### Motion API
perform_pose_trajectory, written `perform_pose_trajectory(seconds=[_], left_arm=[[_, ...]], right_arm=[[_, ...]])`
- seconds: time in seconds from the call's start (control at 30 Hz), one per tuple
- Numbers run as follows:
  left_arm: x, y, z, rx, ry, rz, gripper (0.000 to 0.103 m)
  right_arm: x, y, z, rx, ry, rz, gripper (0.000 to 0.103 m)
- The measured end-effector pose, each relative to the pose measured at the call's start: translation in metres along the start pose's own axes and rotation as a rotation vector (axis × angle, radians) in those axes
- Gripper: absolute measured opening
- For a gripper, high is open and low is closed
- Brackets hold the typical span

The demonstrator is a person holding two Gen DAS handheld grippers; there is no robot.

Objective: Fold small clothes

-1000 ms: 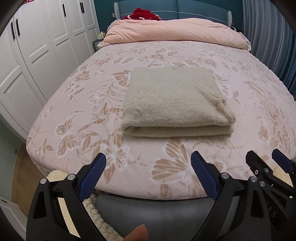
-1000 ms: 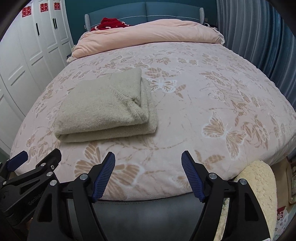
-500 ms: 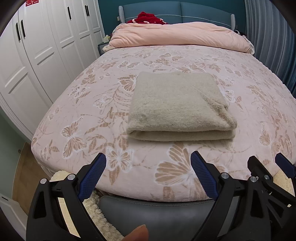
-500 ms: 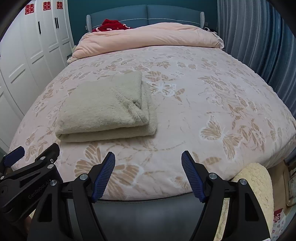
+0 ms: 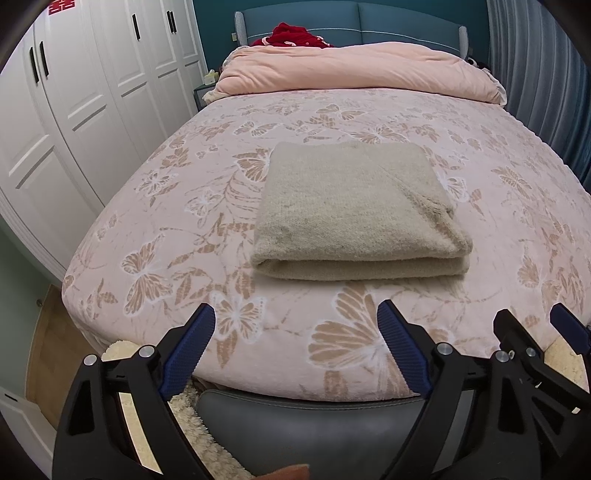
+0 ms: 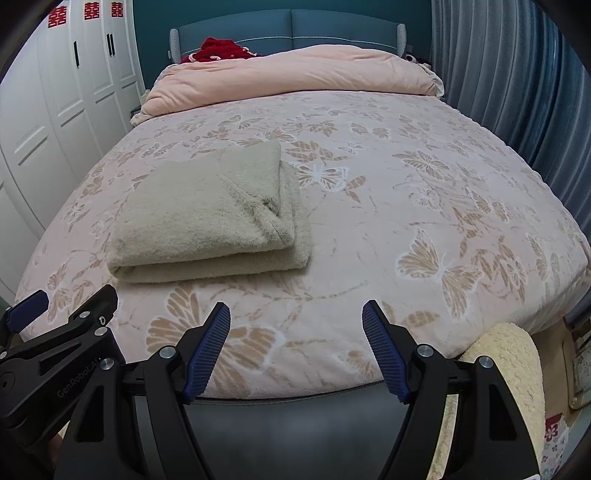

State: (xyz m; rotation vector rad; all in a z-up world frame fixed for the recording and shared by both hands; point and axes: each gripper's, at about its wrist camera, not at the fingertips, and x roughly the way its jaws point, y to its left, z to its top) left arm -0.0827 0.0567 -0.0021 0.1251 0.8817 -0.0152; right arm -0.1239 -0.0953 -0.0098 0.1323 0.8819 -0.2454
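A beige knitted garment (image 5: pixel 354 210) lies folded into a thick rectangle on the pink butterfly-print bed (image 5: pixel 155 236); it also shows in the right wrist view (image 6: pixel 210 218), left of centre. My left gripper (image 5: pixel 295 347) is open and empty, held over the foot edge of the bed, short of the garment. My right gripper (image 6: pixel 295 343) is open and empty beside it, to the right; its fingers (image 5: pixel 517 339) show at the left view's right edge. The left gripper's fingers (image 6: pixel 66 317) show at the right view's left edge.
A rolled pink duvet (image 5: pixel 354 70) and a red cloth (image 5: pixel 295 35) lie at the teal headboard. White wardrobes (image 5: pixel 74 92) stand on the left, grey curtains (image 6: pixel 517 74) on the right. A cream fluffy rug (image 6: pixel 506 373) and a grey bed frame (image 5: pixel 314 424) lie below the grippers.
Both grippers have drawn back and risen slightly from the bed, so the garment looks a little farther. Both stay open. The garment has not moved.
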Motion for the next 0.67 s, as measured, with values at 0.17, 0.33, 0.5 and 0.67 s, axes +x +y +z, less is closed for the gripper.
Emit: perform_pose_trajectory(seconds=[0.17, 0.33, 0.5, 0.67], left_arm=[[0.0008, 0.0001, -0.0006, -0.007, 0.008, -0.004, 0.087], [0.0024, 0.0016, -0.0007, -0.006, 0.01, -0.008, 0.087], [0.004, 0.0028, -0.0009, -0.007, 0.005, -0.006, 0.087], [0.0037, 0.0027, -0.0016, -0.016, 0.006, -0.009, 0.083]], right_arm=[[-0.001, 0.0018, -0.0006, -0.001, -0.001, -0.004, 0.072], [-0.0003, 0.0009, -0.0003, -0.001, 0.0, -0.002, 0.072], [0.0, 0.0008, 0.0, 0.0, 0.001, -0.001, 0.072], [-0.0003, 0.0017, -0.0003, 0.003, 0.001, -0.004, 0.072]])
